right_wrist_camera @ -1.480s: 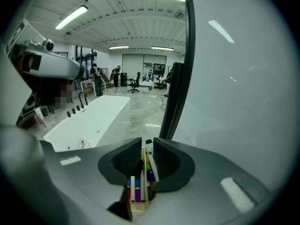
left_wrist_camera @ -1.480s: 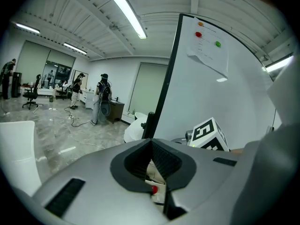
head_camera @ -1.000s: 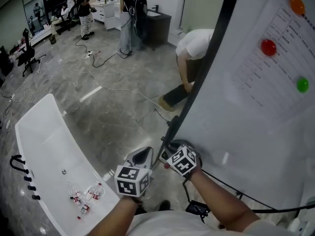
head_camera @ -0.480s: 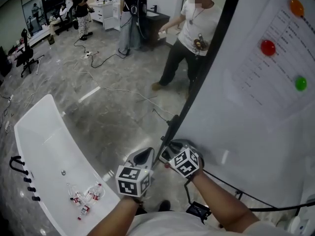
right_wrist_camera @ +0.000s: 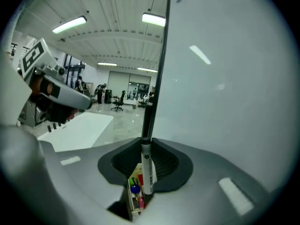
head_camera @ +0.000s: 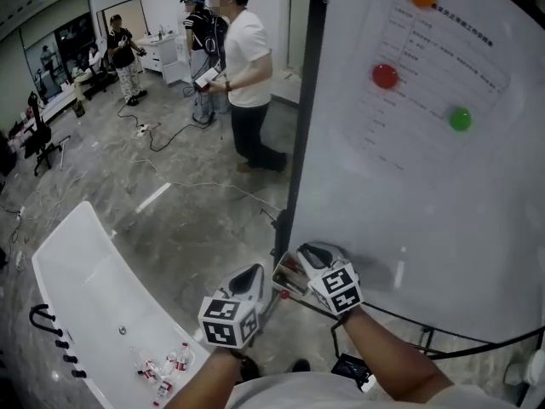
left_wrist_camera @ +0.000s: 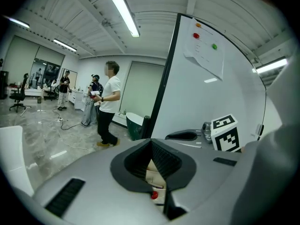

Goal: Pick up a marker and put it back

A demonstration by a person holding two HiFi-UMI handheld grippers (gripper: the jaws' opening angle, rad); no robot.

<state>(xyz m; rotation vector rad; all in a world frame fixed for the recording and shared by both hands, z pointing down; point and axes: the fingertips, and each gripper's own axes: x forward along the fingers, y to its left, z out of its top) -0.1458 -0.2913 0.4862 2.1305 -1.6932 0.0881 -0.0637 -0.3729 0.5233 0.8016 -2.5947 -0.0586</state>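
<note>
Marker box, small and open-topped, at 6 o'clock below the right gripper: holds blue, red, green and pink pieces too small to name. Marker, white barrel with dark print, clamped between the right gripper's jaws directly over the box and close beside the whiteboard. Left gripper: jaws together, nothing held. White worktop at 8 o'clock: small bottles, detail unclear. Grey stone floor with cables. Person standing at 12 o'clock.
</note>
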